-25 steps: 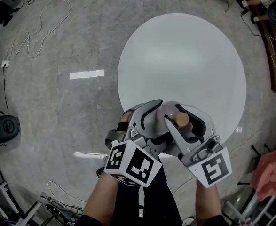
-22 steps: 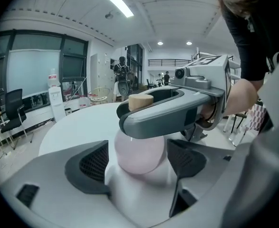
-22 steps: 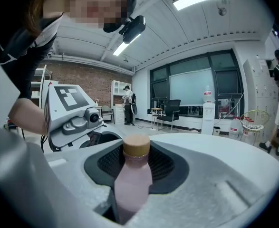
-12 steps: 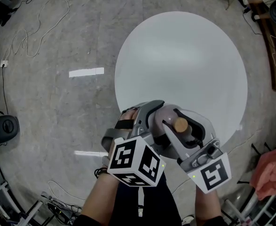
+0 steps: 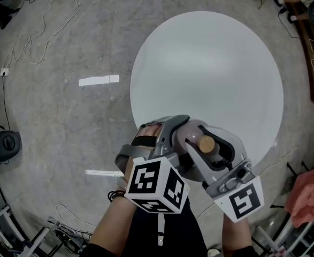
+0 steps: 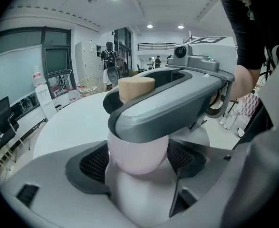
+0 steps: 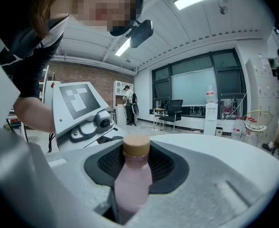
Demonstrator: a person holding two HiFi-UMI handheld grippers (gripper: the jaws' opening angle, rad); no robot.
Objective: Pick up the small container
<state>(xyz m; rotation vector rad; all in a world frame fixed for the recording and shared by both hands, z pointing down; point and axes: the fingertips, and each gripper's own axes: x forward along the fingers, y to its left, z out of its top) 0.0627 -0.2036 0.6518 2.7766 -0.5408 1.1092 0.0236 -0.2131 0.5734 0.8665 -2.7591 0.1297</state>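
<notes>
The small container [image 5: 205, 144], a pink bottle with a tan cap, is held upright between the jaws of the right claw [image 5: 205, 138], which are partly closed and pressed against its neck and body. Its rounded lower body is gripped by the left claw [image 5: 167, 130], whose jaws are closed around it just beneath the right claw's. Both claws and the container are seen over the near edge of the round white bench [image 5: 210, 68].

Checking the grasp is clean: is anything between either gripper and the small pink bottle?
Nothing visible. The pink bottle sits between the jaws of the right gripper and the left gripper, both closed on it.
</notes>
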